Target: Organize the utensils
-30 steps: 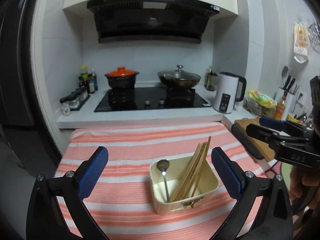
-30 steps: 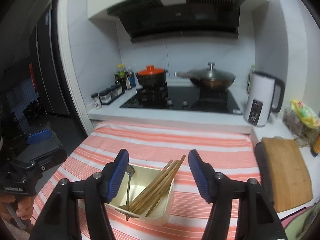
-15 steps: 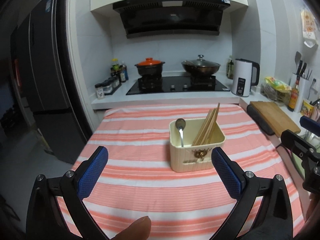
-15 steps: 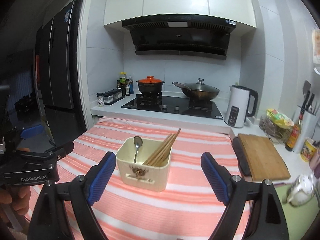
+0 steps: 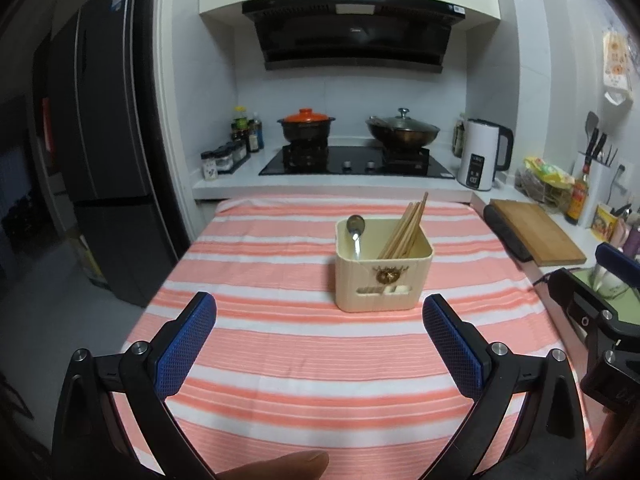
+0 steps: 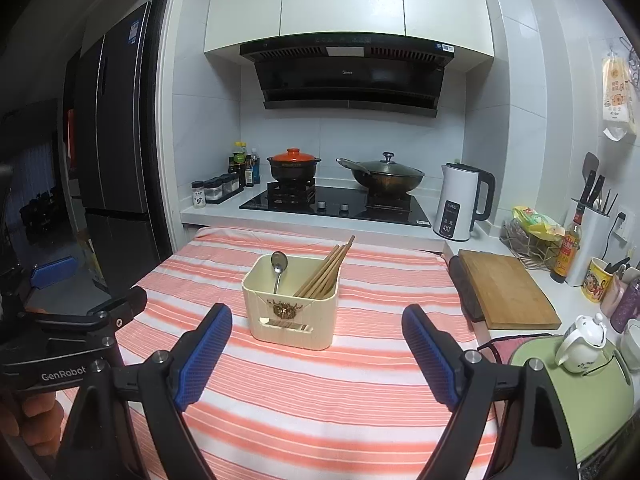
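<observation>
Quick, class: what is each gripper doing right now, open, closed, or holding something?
Left gripper: open, holding nothing.
Right gripper: open, holding nothing.

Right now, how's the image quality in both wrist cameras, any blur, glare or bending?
Left wrist view: sharp, dim at the edges; fisheye bows the fridge; light glints off the spoon in the utensil holder. Right wrist view: equally sharp, cabinets bend outward, corners go black.

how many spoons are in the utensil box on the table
1: a metal spoon stands bowl-up in the left side of the cream utensil box, beside the chopsticks. More could lie hidden below the rim.
</observation>
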`<action>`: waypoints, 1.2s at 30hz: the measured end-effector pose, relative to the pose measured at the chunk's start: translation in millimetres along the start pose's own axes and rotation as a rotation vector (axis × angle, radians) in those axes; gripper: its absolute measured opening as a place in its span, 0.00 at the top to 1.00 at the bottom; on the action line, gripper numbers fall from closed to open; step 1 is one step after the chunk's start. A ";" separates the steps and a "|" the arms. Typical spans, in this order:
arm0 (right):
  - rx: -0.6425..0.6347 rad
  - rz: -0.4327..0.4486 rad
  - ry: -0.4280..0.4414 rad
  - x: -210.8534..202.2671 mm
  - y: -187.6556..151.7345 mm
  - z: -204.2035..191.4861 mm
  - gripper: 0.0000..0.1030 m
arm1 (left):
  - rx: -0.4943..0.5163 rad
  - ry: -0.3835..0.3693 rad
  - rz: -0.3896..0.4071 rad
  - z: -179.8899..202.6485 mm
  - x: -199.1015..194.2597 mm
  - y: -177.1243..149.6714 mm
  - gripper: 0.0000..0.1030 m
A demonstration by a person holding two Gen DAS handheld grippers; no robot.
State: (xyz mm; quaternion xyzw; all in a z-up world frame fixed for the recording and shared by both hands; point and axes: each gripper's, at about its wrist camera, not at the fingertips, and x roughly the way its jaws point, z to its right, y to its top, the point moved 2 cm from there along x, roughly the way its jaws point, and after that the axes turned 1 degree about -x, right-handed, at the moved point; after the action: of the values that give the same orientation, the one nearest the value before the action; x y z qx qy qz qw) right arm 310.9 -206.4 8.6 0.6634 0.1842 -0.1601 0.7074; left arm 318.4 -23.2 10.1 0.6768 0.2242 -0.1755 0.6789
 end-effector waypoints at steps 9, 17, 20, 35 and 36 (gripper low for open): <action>-0.010 -0.007 0.006 -14.2 -5.7 -11.3 0.14 | 0.010 -0.020 0.018 -2.2 -16.0 -0.9 0.00; -0.025 -0.008 0.008 -19.0 -6.3 -19.3 0.14 | 0.020 -0.002 0.038 -2.9 -22.1 0.6 0.00; -0.027 -0.005 0.008 -21.3 -6.4 -20.9 0.14 | 0.025 -0.002 0.042 -2.0 -23.4 0.7 0.00; -0.046 -0.015 -0.001 -22.1 -6.5 -26.1 0.14 | 0.027 -0.017 0.039 -4.8 -25.8 -0.6 0.00; -0.048 -0.015 0.000 -21.7 -6.6 -26.6 0.14 | 0.027 -0.017 0.039 -4.6 -26.2 -0.7 0.00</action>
State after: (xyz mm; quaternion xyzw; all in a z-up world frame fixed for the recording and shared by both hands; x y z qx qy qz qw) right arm 287.4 -180.7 11.7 0.6449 0.1930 -0.1610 0.7217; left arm 295.8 -20.4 23.8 0.6885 0.2028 -0.1711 0.6750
